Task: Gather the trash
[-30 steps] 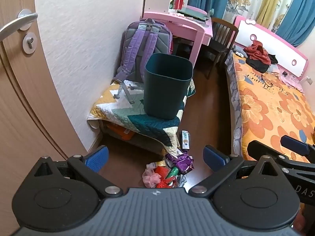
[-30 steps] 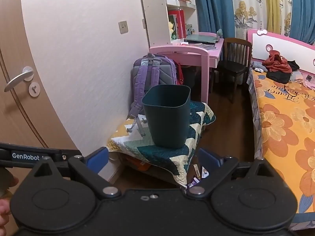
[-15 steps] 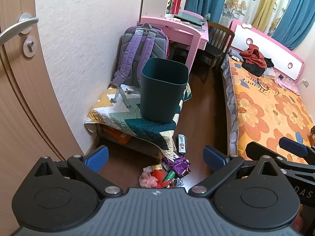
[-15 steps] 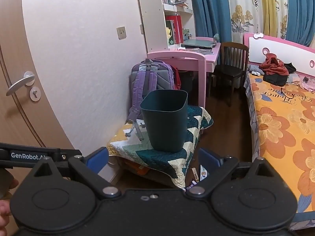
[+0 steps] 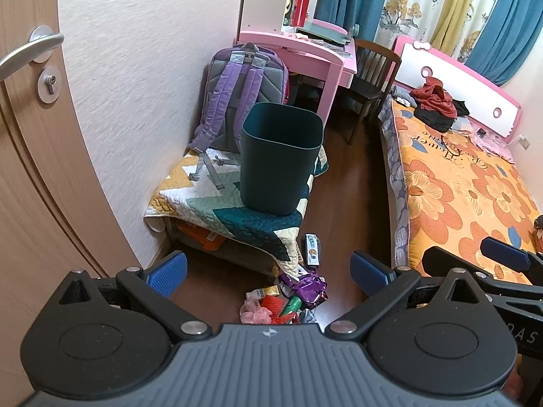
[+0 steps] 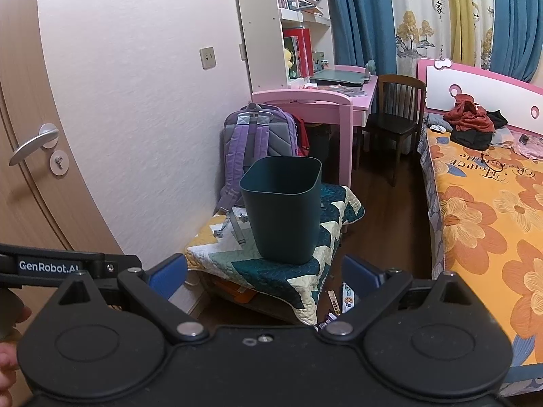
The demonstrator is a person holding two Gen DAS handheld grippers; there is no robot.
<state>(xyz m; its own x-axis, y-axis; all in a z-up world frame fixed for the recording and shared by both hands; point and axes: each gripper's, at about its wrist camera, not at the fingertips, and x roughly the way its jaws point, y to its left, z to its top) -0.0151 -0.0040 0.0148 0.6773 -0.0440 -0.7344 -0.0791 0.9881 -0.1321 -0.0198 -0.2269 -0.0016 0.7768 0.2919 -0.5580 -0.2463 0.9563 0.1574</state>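
A dark teal bin [image 5: 280,157] [image 6: 283,208] stands upright on a quilt-covered low bench [image 5: 190,193]. On the wood floor in front of the bench lies a heap of trash [image 5: 288,300]: a purple foil wrapper, red netting, a pink scrap, a green piece. A small snack box [image 5: 311,249] [image 6: 348,300] lies a little beyond the heap. My left gripper [image 5: 268,271] hangs open above the heap, holding nothing. My right gripper [image 6: 264,273] is open too, held higher and facing the bin; its body hides most of the trash.
A purple-grey backpack [image 5: 237,95] leans on the wall behind the bin. Pink desk [image 6: 315,101] and dark chair [image 6: 393,122] stand further back. A bed with an orange floral cover [image 5: 475,186] runs along the right. A wooden door [image 5: 30,135] is at the left.
Both grippers have drawn back and risen a little, so the bin and trash heap look smaller and lower in view. Neither gripper's opening has changed.
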